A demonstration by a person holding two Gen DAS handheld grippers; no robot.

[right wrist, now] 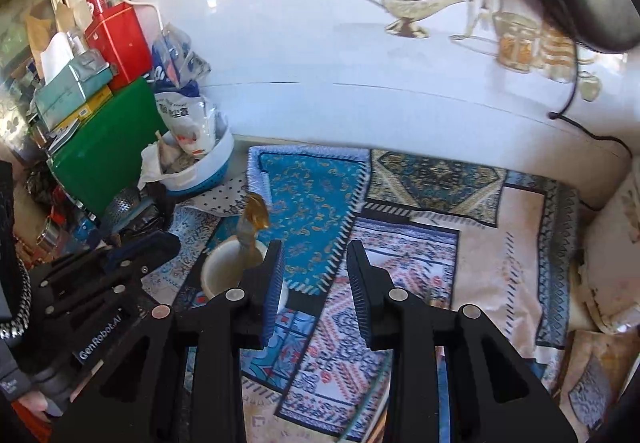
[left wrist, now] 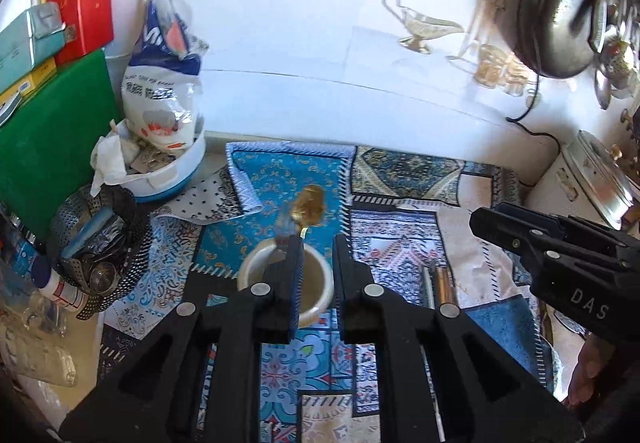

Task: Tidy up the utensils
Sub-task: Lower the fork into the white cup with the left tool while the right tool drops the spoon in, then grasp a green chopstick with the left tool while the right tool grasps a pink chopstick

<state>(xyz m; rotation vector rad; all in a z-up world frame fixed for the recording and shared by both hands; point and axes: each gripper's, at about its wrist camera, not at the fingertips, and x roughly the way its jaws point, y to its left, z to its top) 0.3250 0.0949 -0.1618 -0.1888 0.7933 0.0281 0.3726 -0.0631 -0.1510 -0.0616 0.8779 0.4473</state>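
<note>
A cream cup [left wrist: 316, 295] stands on the patterned cloth [left wrist: 404, 255]. A gold spoon [left wrist: 309, 203] and a blurred silver utensil [left wrist: 283, 225] stand in it, bowls up. My left gripper [left wrist: 317, 243] is open and empty, its jaws above and around the cup's right side. Two more utensils [left wrist: 438, 285] lie on the cloth to the cup's right. My right gripper [right wrist: 316, 249] is open and empty, over the cloth to the right of the cup [right wrist: 218, 275]; the spoon [right wrist: 256, 213] shows there too. The right gripper also appears in the left wrist view [left wrist: 476, 221].
A white and blue bowl [left wrist: 176, 179] with a plastic bag, a green box [left wrist: 52, 139] and a perforated metal basket [left wrist: 100, 243] crowd the left. A white tiled wall [left wrist: 320, 43] is behind. A dark pan [left wrist: 554, 15] hangs at upper right; a white appliance [left wrist: 576, 183] stands right.
</note>
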